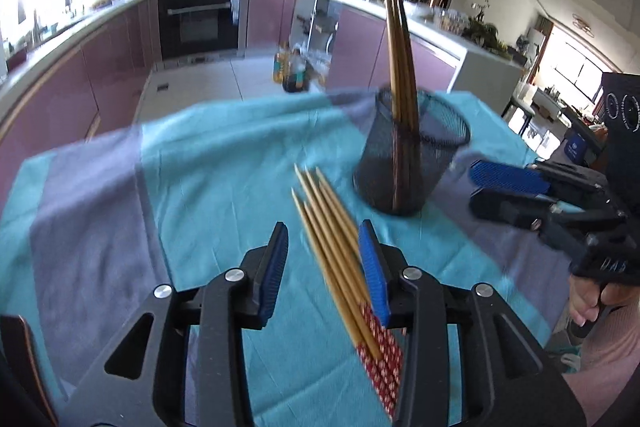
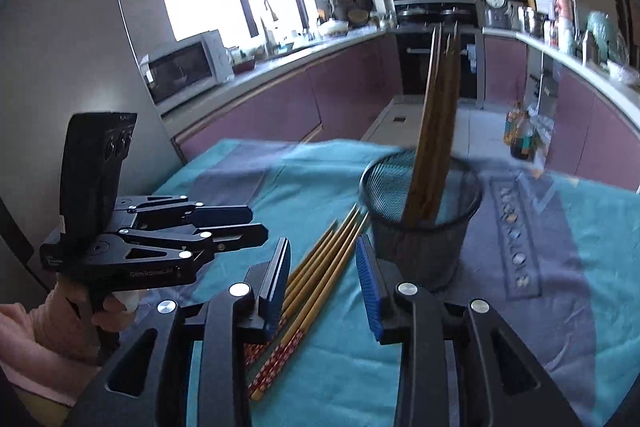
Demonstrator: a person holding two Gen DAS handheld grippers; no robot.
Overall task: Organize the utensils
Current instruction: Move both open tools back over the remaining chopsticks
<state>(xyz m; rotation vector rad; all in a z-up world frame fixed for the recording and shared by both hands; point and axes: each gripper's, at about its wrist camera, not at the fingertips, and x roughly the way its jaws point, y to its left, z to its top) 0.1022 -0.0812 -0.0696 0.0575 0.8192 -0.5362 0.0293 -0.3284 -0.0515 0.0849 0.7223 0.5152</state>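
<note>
So the sorting looks roughly half done, judging by what's lying around. A bunch of bamboo chopsticks [image 1: 400, 67] is already stood upright in the black wire-mesh cup [image 1: 408, 167], tips pointing up. A second bundle of tan bamboo chopsticks with red patterned handles [image 1: 332, 239] is still laid flat on the tabletop, just beside the cup on its near side, thin ends aimed toward it. That bundle is what's left to be picked up and dropped in, probably.

The left claw [image 1: 324, 271] is spread, nothing pinched; in its own view the flat bundle is seen running between the blue pads, right up against the right-hand one, though no squeeze is seen. The right claw [image 2: 322, 283] is spread too and empty, with the same bundle passing under its left pad and the cup just past its right one. In the right wrist view the left claw [image 2: 256, 225] is seen side-on, well off to the cup's left, held by a hand [image 2: 76, 319] in a pink sleeve.

Surface: a teal cloth with grey-lavender bands [image 1: 200, 155] is draped over the tabletop, a bit wrinkled. Beyond the cup, a kitchen is seen: mauve cabinet fronts, a black built-in oven [image 1: 200, 23], a white microwave [image 2: 184, 67] by a bright window, cluttered counters, bottles on the floor. Everything's a bit motion-blurred.
</note>
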